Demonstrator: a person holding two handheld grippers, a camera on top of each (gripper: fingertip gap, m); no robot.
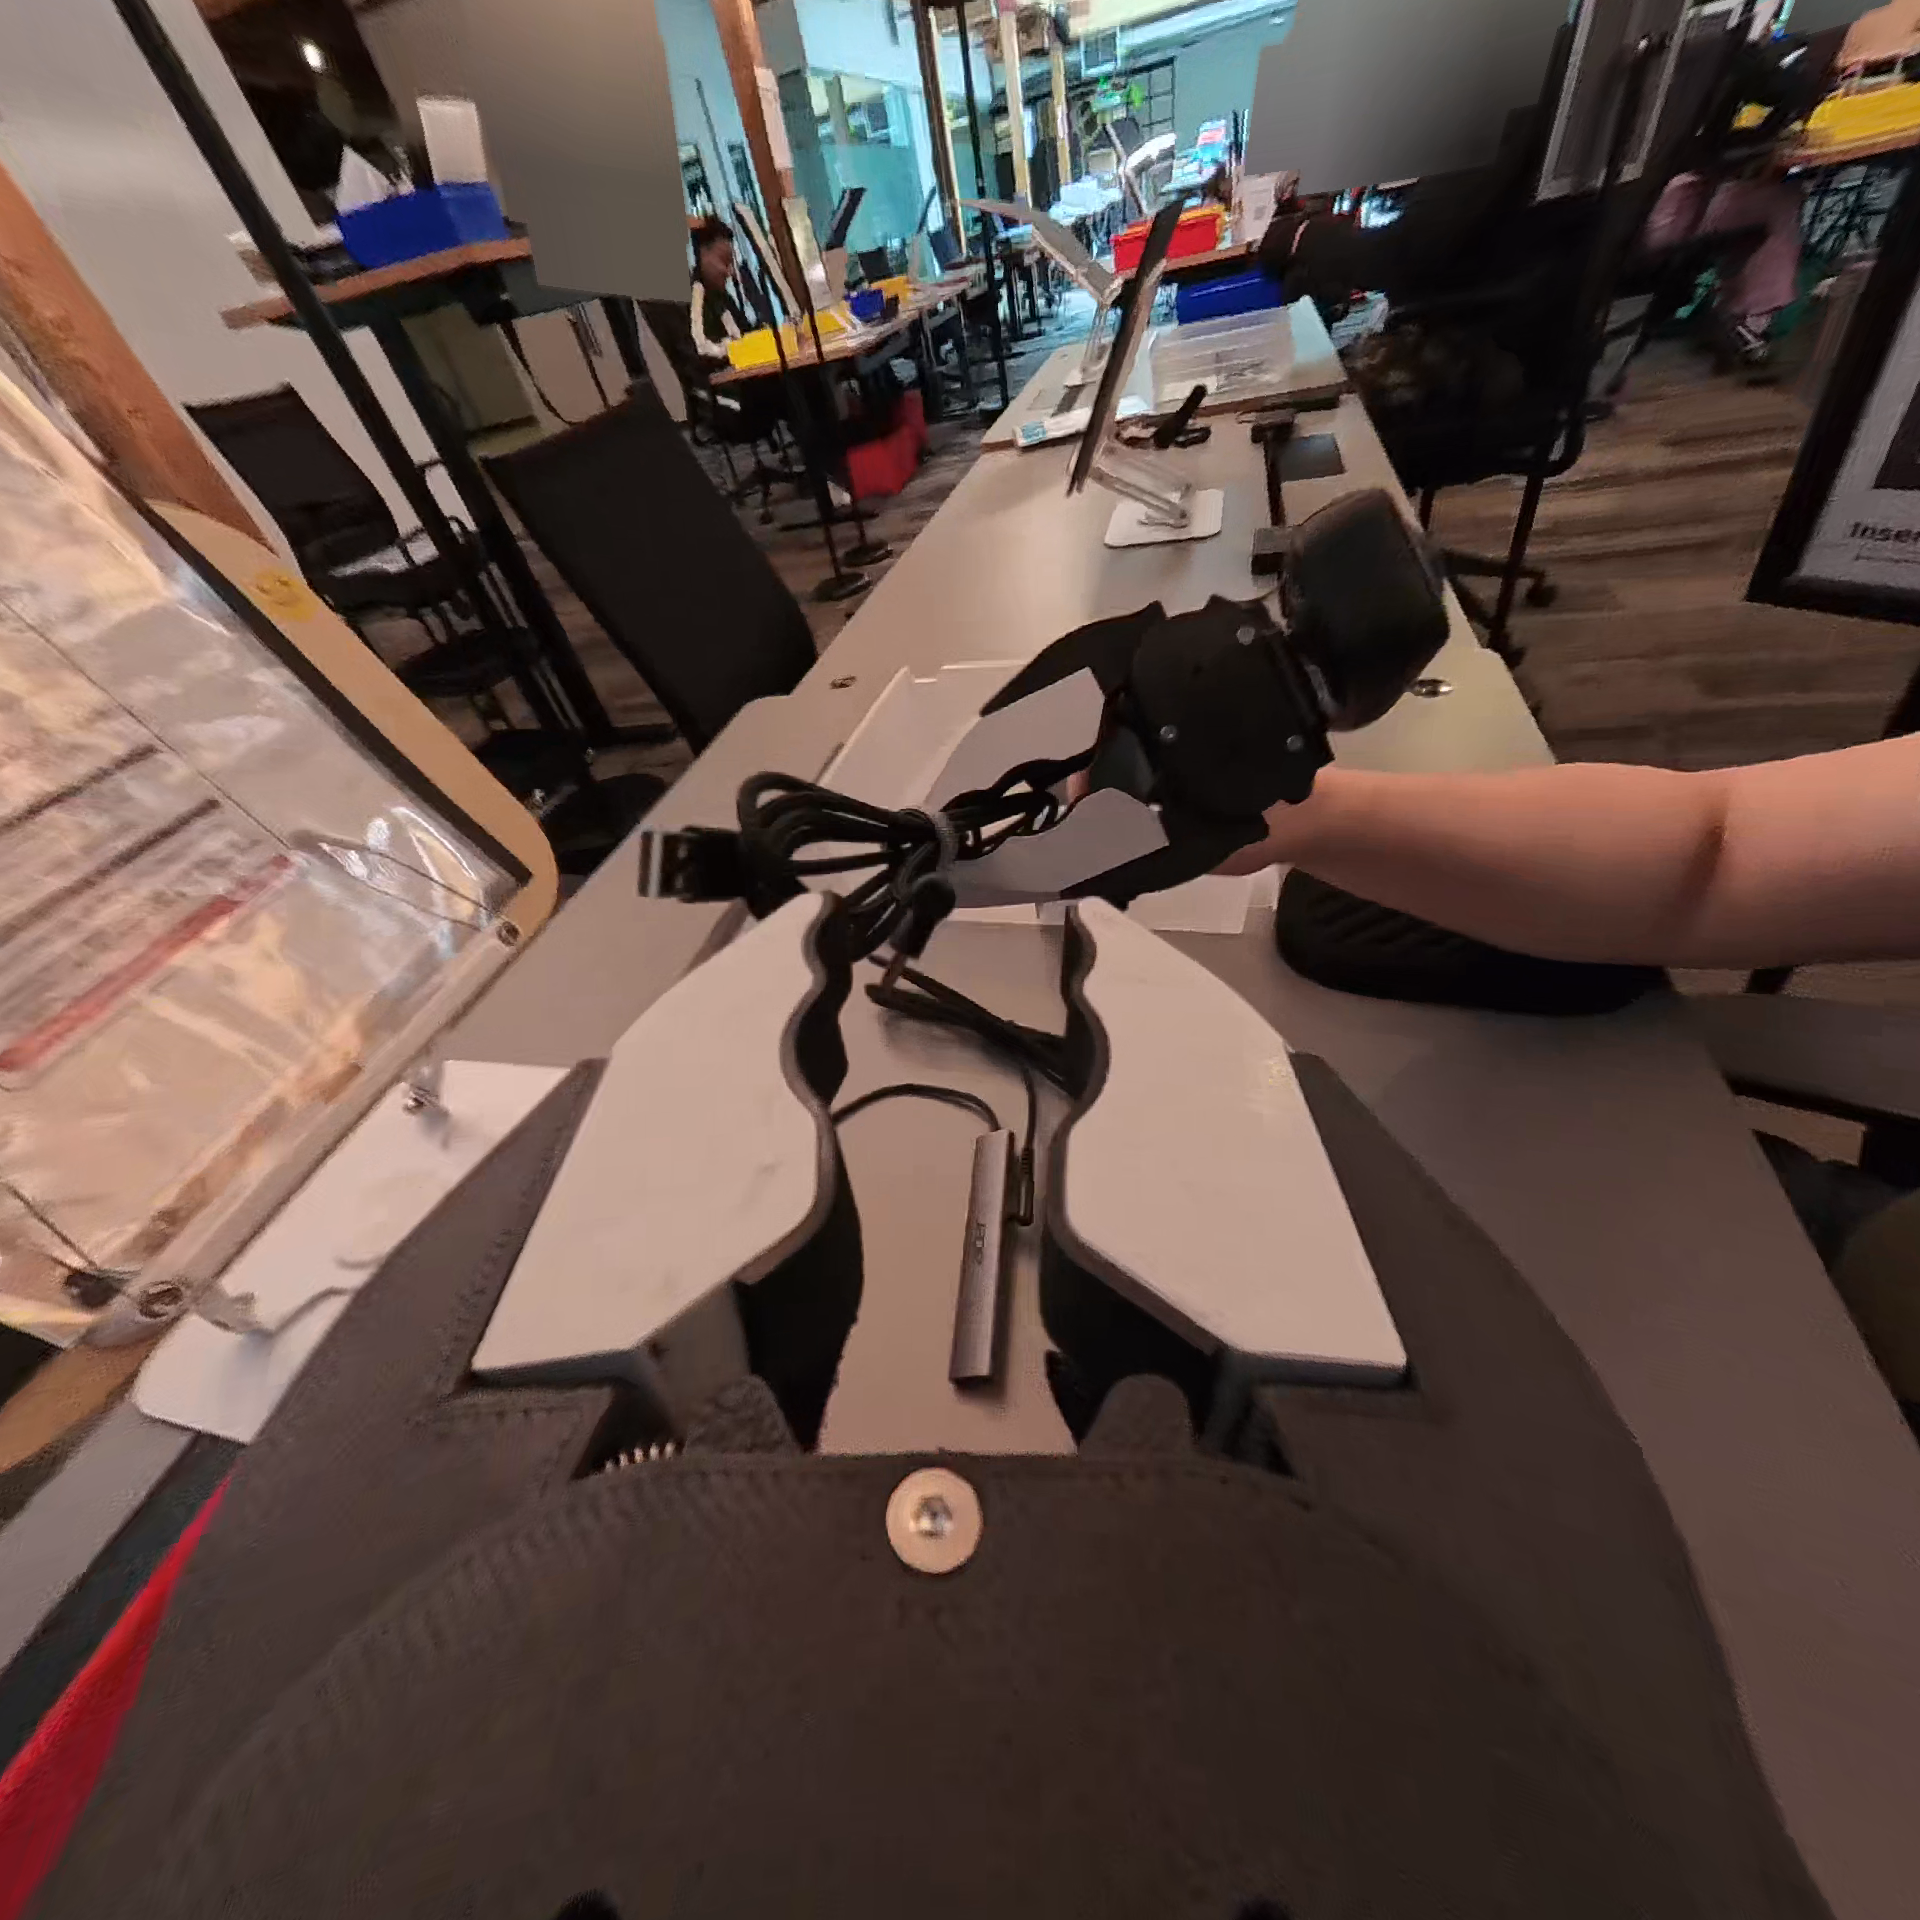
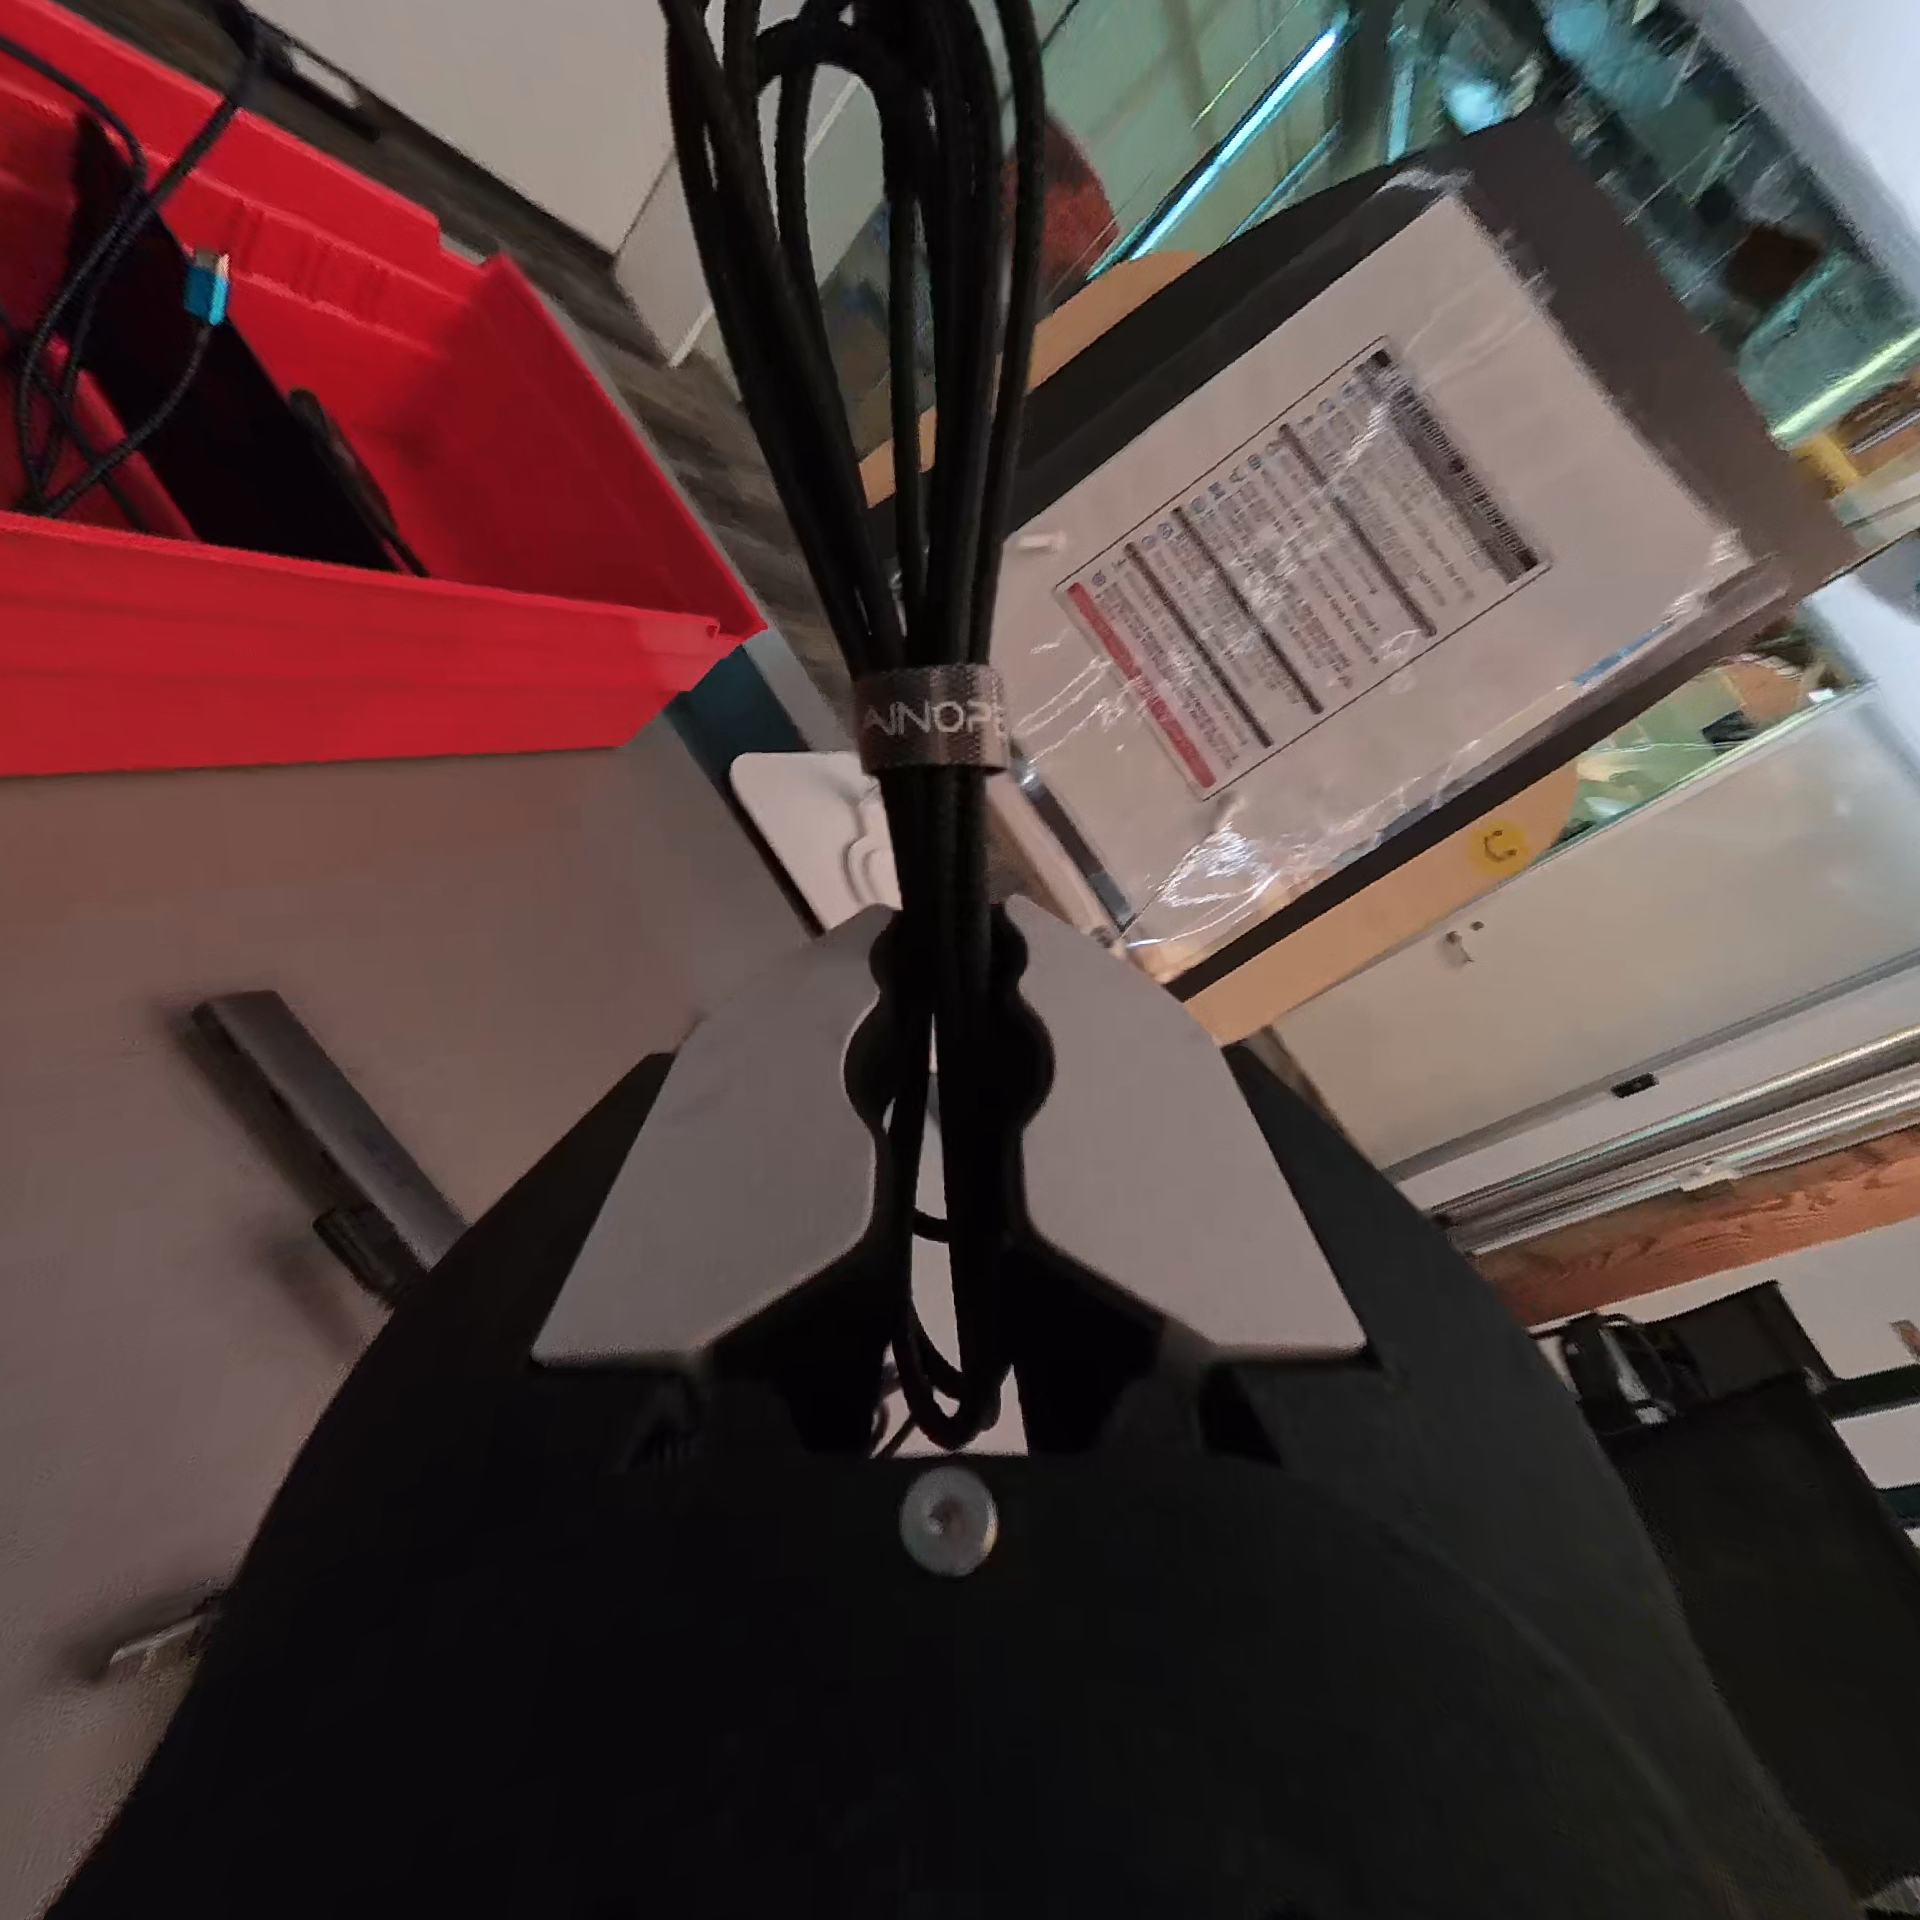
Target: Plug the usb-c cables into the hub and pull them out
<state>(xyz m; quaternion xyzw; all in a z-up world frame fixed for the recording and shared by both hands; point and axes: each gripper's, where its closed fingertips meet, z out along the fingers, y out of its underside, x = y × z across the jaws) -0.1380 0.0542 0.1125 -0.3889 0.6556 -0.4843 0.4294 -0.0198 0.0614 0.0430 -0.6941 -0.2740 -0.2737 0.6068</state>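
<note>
Your left gripper (image 1: 945, 940) is hovering with fingers spread wide over the grey hub (image 1: 982, 1252) lying on the worktop (image 1: 1455, 1195), while your right gripper (image 2: 945, 935) is pinching the bundled black cable (image 2: 925, 468), lifted clear.

Black strapped cable bundle (image 2: 935, 582) held aloft; grey hub (image 1: 982, 1252) flat on desk (one cable in).

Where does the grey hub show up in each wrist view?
Left wrist view: hub lies on the table, low centre, between the open left gripper fingers.
Right wrist view: hub at left, blurred, on the table.
Shared landmark: the bundled black cable held by the right gripper.
</note>
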